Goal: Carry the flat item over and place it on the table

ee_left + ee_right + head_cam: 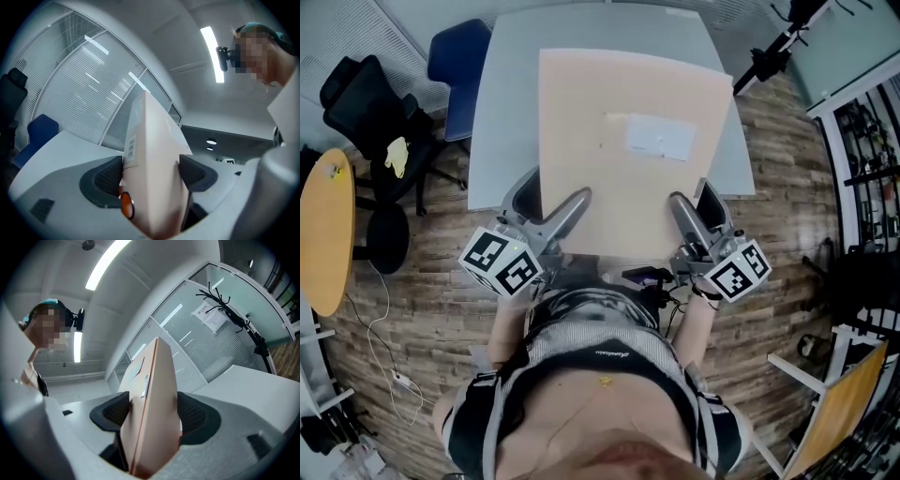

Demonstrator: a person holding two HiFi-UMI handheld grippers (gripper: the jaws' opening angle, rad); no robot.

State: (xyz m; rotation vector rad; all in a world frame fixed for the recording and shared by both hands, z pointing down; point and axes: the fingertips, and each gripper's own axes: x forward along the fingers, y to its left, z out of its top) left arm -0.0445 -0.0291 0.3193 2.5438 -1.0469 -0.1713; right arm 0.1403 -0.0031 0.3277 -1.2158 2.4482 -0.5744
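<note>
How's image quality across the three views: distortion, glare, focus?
Head view: even light, flat box sharp, barrel distortion bows the table edges. Left gripper view: strong fisheye, dark vignette, ceiling light strip blown out, flat box soft near the lens. Right gripper view: same fisheye and vignette, window blinds curve, overhead light glares.
</note>
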